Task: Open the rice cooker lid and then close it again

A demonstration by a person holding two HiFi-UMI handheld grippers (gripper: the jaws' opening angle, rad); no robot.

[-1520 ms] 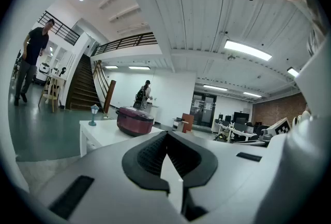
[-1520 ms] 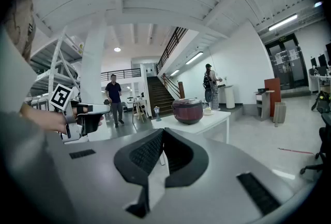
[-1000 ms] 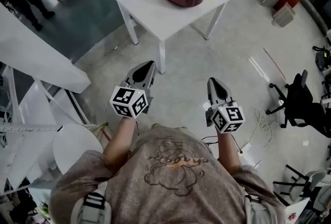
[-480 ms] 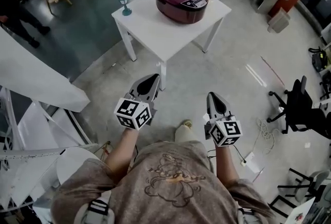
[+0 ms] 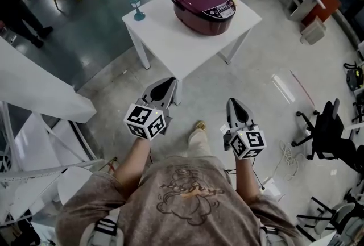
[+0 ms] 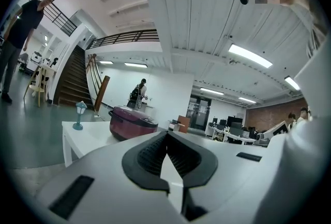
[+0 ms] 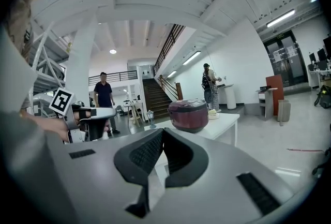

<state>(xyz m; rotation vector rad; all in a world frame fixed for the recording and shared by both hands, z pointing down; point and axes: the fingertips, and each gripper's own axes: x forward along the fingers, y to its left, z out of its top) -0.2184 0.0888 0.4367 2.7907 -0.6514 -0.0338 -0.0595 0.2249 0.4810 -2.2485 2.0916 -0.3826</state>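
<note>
Grey and empty, the left hand-held gripper (image 5: 165, 83) and right hand-held gripper (image 5: 234, 104) both have their jaws pressed together. They are side by side above the floor (image 5: 216, 83), short of the white worktop (image 5: 170, 40). The maroon rice cooker (image 5: 206, 5), closed, sits toward the worktop's far corner. A small blue lamp (image 5: 136, 7) stands at its left corner.

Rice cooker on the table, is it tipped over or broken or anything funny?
No, nothing looks odd. The rice cooker sits flat on the white table with its lid shut and no spill around it. The little lamp stands upright near the table's far corner.
</note>
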